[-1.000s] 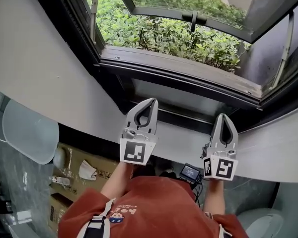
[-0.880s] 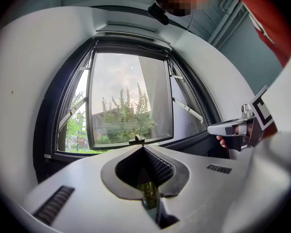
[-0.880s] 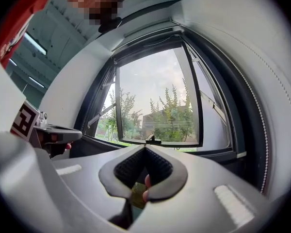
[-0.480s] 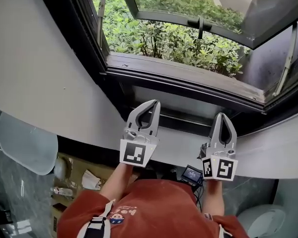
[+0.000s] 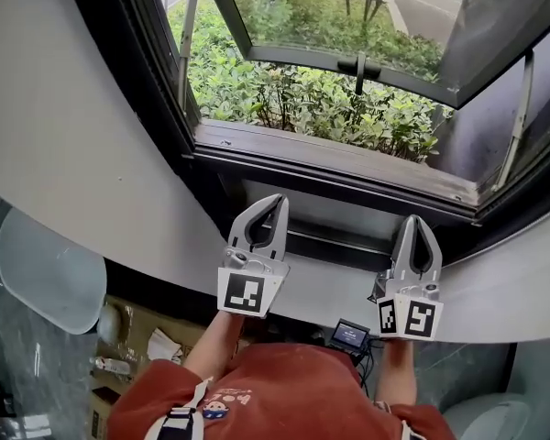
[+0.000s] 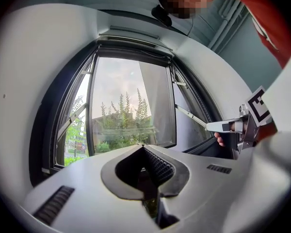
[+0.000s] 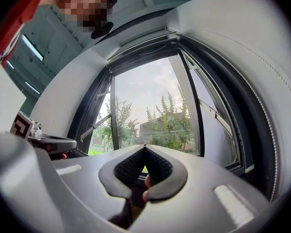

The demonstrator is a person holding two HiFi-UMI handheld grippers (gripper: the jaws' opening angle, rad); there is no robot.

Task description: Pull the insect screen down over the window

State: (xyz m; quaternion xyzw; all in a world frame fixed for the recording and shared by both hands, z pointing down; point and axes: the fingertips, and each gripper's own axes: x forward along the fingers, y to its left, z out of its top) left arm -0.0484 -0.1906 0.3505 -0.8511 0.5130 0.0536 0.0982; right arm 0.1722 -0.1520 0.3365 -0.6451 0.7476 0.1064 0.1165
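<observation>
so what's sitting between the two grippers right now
Nothing loose. In the head view, only the white ledge and the dark window rail run between the left gripper and the right gripper.

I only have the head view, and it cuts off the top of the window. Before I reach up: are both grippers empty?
Observer: Yes for the left. In the left gripper view, the left gripper has its jaws together on nothing.
Operator: And the right one?
Observer: The right gripper is shut and empty too, in its own view.
Operator: Is the opening covered at all?
Observer: No. There is only a pale bar along the top of the window frame, with trees showing clear below it.
</observation>
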